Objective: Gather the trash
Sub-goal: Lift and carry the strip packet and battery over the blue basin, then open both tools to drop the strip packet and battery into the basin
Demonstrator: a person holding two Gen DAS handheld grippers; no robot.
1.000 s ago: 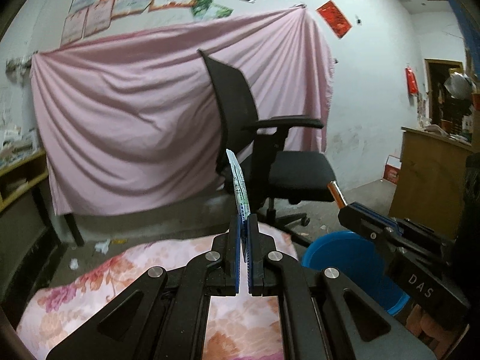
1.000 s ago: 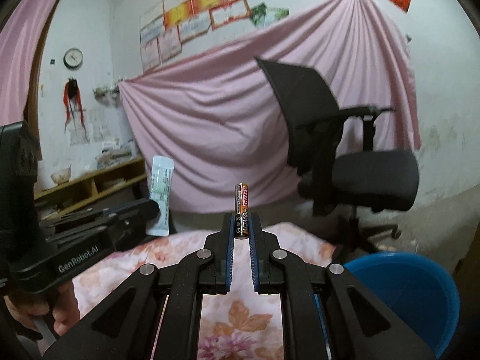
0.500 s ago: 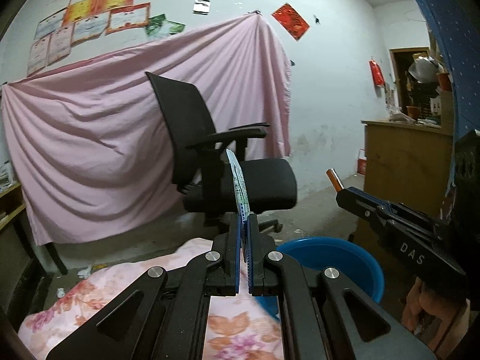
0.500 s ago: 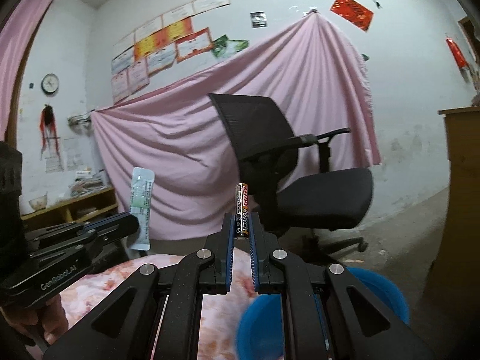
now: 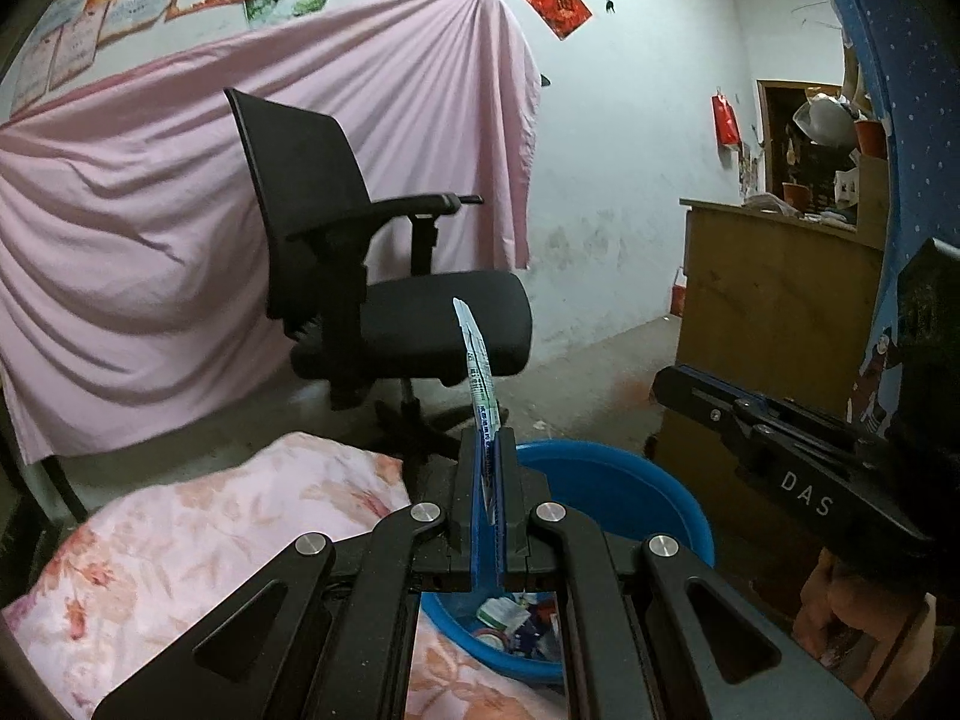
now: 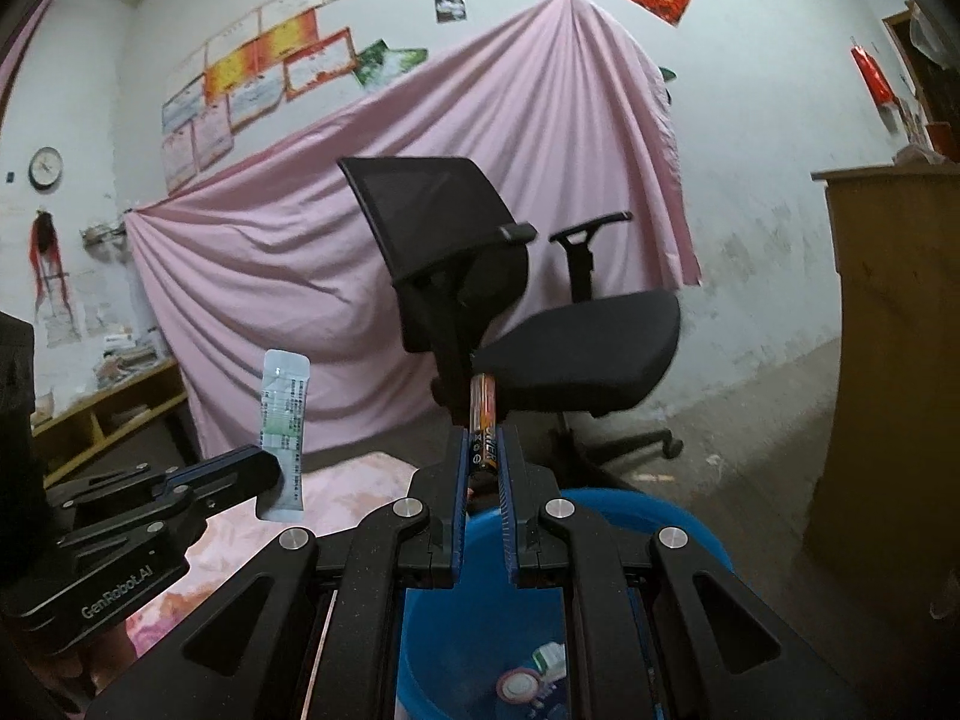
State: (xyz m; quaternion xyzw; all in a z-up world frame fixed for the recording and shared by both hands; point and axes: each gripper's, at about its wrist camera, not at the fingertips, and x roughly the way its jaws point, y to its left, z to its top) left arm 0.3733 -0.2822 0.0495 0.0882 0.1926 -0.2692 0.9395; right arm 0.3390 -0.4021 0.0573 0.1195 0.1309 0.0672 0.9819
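My left gripper [image 5: 487, 438] is shut on a thin white-and-green wrapper [image 5: 477, 369] that sticks up edge-on from its pads; from the right wrist view the same wrapper [image 6: 283, 420] shows flat in the left gripper [image 6: 264, 471]. A black-and-orange battery [image 6: 483, 420] stands upright with my right gripper [image 6: 482, 450] shut on it. Just past both sets of fingers is a blue basin [image 5: 636, 492] [image 6: 648, 510] holding several pieces of trash [image 6: 528, 681]. In the left wrist view the right gripper [image 5: 678, 384] reaches in from the right, its battery hidden.
A floral pink cloth [image 5: 198, 528] covers the surface to the basin's left. A black office chair [image 5: 384, 300] stands behind it, before a hanging pink sheet [image 5: 120, 228]. A wooden cabinet [image 5: 774, 300] stands to the right, and a person's hand [image 5: 852, 600] holds the right gripper.
Both grippers have swung right and a little down, each keeping its load. The blue basin has moved from the right side to directly under the fingers, and the chair has shifted left.
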